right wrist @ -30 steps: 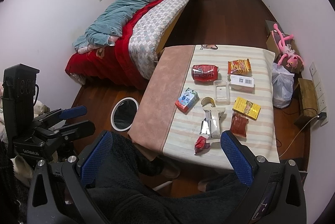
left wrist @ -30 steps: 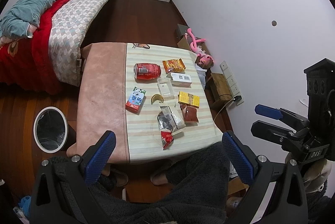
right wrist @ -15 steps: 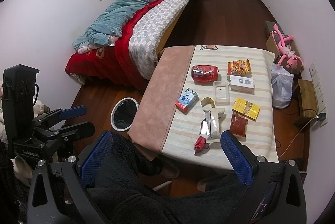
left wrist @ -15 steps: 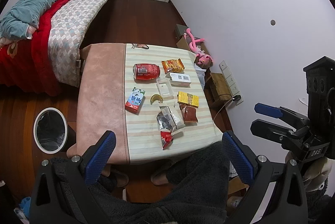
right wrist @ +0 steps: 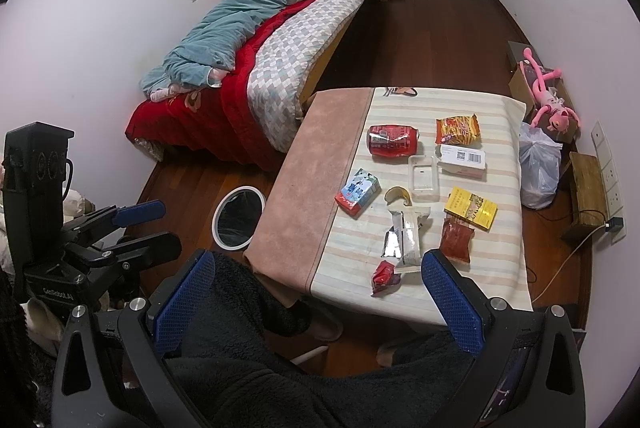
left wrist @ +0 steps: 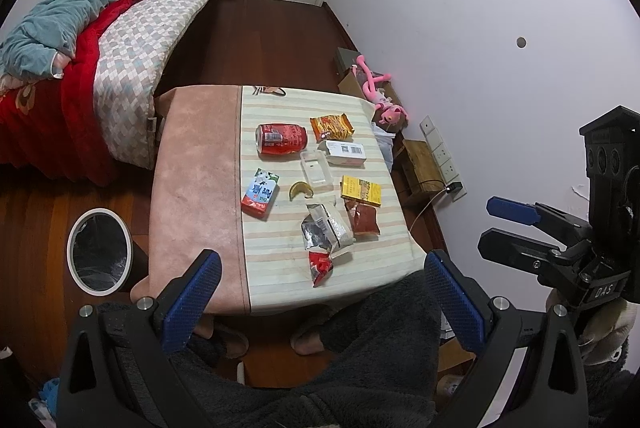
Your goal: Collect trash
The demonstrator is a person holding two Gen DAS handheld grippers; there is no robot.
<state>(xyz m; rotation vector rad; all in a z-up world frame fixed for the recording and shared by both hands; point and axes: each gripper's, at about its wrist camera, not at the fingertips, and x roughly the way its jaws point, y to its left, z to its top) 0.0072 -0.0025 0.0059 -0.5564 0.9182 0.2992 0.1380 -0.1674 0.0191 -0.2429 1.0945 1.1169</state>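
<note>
Left hand-held gripper (left wrist: 320, 302) raised, blue-padded fingers (left wrist: 192, 300) spread wide, empty. Right hand-held gripper (right wrist: 316, 302) level alongside, fingers (right wrist: 450, 302) likewise parted, empty.

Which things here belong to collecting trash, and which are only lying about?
For the job: red can, milk carton, silver wrapper, orange snack bag, bin.
Lying about: bed, pink plush toy, white plastic bag.

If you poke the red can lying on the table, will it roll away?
Probably a little. The red can lies on its side on the striped cloth, so a push across its length would likely roll it. It looks somewhat dented, which may make it wobble and stop soon. If empty, it is probably light and easy to squash.
</note>
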